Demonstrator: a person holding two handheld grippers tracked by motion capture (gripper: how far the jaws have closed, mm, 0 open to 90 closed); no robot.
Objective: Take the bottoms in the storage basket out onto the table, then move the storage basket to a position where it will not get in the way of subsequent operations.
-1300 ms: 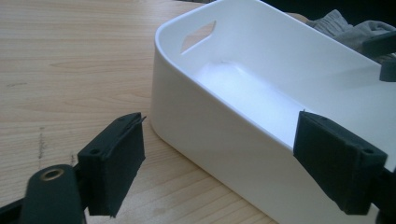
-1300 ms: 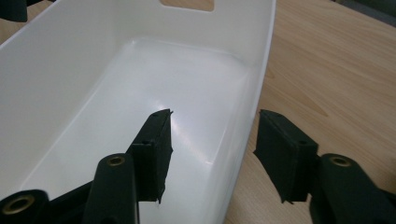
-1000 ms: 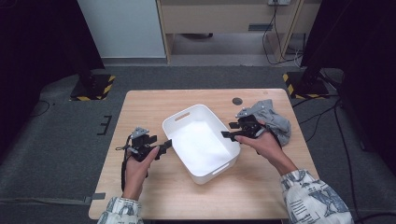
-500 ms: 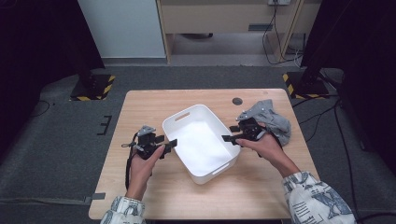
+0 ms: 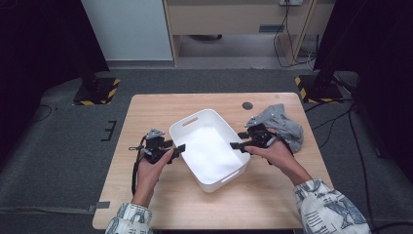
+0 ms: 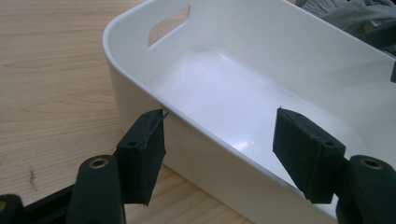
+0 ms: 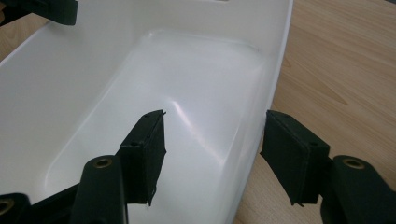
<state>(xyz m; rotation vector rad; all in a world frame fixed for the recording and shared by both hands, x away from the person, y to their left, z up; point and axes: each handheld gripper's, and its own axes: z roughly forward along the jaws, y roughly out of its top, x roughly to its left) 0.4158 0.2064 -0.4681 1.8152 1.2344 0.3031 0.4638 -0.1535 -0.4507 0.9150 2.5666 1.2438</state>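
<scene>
Two grippers, one white plastic bin (image 5: 210,148) between them. High view: bin sits mid-table, turned at an angle, empty, with a slot handle in its far end wall. My left gripper (image 5: 179,149) is at the bin's left long wall, my right gripper (image 5: 234,144) at its right long wall. A crumpled grey cloth (image 5: 281,124) lies on the wooden table (image 5: 160,105) just right of my right hand, and a small dark disc (image 5: 247,105) lies far of it.

Left gripper view: jaws straddle the left rim (image 6: 205,130), one pad outside the wall, one over the inside. They have just been closing, rim between them, but a gap shows at each pad, so not yet clamped. Slot handle (image 6: 169,24) is up ahead at the far end.

Right gripper view: same picture on the right wall (image 7: 261,93), one pad inside, one outside over the wood, both clear of the plastic; released, not gripping.

Handling, my judgement: thin-walled, empty, so light; stiff enough but the long walls may flex. Glossy plastic, likely slippery under the pads. I'd pinch both rims squarely at opposite points and lift evenly, or it tilts and slides out.
</scene>
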